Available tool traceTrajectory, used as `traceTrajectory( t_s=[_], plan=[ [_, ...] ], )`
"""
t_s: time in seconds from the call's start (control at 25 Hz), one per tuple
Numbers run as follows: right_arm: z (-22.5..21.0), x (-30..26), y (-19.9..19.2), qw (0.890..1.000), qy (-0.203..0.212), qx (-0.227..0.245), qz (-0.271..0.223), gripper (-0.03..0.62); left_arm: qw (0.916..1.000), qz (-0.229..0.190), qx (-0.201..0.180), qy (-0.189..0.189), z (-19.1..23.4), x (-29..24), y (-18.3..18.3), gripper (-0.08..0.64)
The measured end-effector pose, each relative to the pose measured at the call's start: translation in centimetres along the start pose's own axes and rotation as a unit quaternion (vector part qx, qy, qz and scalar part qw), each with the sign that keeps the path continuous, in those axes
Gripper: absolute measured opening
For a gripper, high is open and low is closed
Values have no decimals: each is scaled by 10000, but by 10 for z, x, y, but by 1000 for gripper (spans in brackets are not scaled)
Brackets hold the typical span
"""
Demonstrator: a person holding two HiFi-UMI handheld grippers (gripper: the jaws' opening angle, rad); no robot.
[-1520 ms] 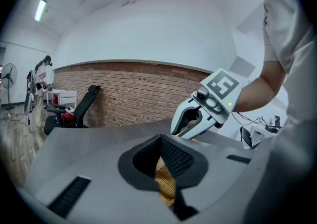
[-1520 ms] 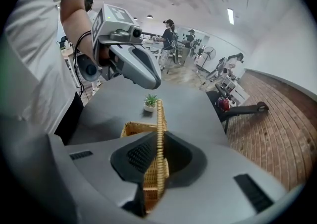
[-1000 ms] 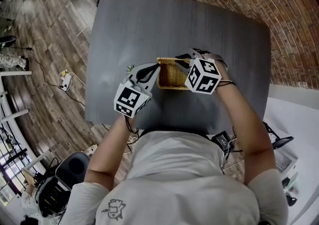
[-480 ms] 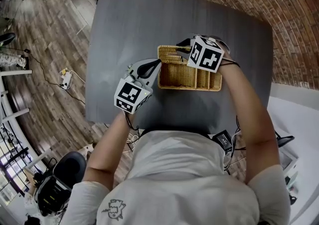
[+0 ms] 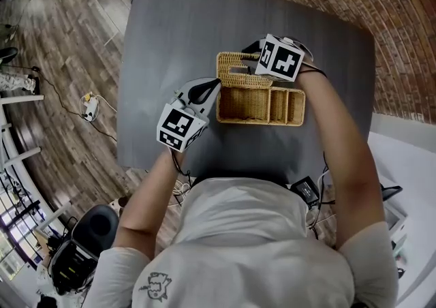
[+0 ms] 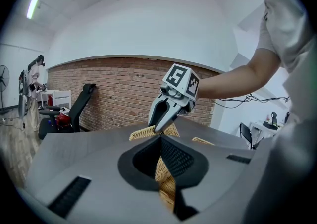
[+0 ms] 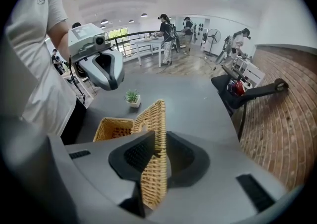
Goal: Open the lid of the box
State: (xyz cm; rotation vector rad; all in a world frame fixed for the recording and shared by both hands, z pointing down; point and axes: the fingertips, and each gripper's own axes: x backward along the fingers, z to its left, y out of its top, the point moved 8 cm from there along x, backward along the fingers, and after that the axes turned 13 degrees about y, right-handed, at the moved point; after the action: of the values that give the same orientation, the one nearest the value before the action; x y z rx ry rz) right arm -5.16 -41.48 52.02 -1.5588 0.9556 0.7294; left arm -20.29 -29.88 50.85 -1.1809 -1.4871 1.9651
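1. The wicker box (image 5: 260, 122) sits at the middle of the head view on the dark grey table (image 5: 204, 20). Its long side runs left to right. Its inside is uncovered, and thin dividers show in its right part.
2. The lid (image 5: 235, 68) is raised. In the head view it stands off the left part of the box's upper edge, tilted rather than lying flat.
3. Your left gripper (image 6: 161, 143) reaches in from the left of the box. In the left gripper view its jaws are pressed together on the box's wicker wall, and the weave fills the narrow slot between them.
4. Your right gripper (image 7: 159, 136) comes in from the upper right of the head view, with its marker cube over the box's upper edge.
5. In the right gripper view the lid runs edge-on between your right jaws, which have just been opening. The pad at frame left lies against the weave. A slim dark gap shows beside the other pad, so the jaws stand loosened around the lid and no longer clamp it.
6. In the left gripper view your right gripper shows at the centre, its tips pointing down at the lid's top edge. A brick wall (image 6: 114, 94) stands behind it.
7. In the right gripper view a small potted plant (image 7: 132, 98) stands on the table beyond the box, just left of centre. Your left gripper hangs at the upper left.
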Motion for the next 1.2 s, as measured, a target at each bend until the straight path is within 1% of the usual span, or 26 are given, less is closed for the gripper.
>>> traceTrajectory(
  t_s=[0.2, 0.28, 0.36, 0.56, 0.64, 0.8, 0.96, 1.04, 1.2],
  plan=[
    [-3, 0, 0, 10000, 34, 23, 84, 78, 10000, 2, -3, -13, 0, 0, 3, 12],
    [-3, -1, 1, 9999, -32, 36, 113, 77, 10000, -4, -17, -10, 0, 2, 2, 12],
    [-1, 2, 1, 9998, -182, 1, 38, 78, 10000, -7, -27, 10, -1, 2, 2, 12],
    [10, 16, -2, 9976, -591, -141, -329, 101, 9999, -71, -81, 46, -2, 12, 9, 12],
    [21, 17, -4, 9968, -644, -197, -437, 104, 9999, -93, -106, 57, -4, 18, 11, 12],
    [51, 19, -6, 9952, -610, -277, -707, 106, 9997, -147, -177, 77, -8, 34, 13, 11],
    [82, 21, -10, 9923, -736, -344, -938, 104, 9996, -186, -202, 62, -18, 45, 10, 12],
    [95, 23, -11, 9888, -861, -380, -1159, 104, 9995, -232, -219, 38, -23, 49, 11, 12],
    [128, 30, -4, 9766, -1129, -480, -1764, 104, 9992, -279, -290, -78, -33, 62, 14, 11]
  ],
)
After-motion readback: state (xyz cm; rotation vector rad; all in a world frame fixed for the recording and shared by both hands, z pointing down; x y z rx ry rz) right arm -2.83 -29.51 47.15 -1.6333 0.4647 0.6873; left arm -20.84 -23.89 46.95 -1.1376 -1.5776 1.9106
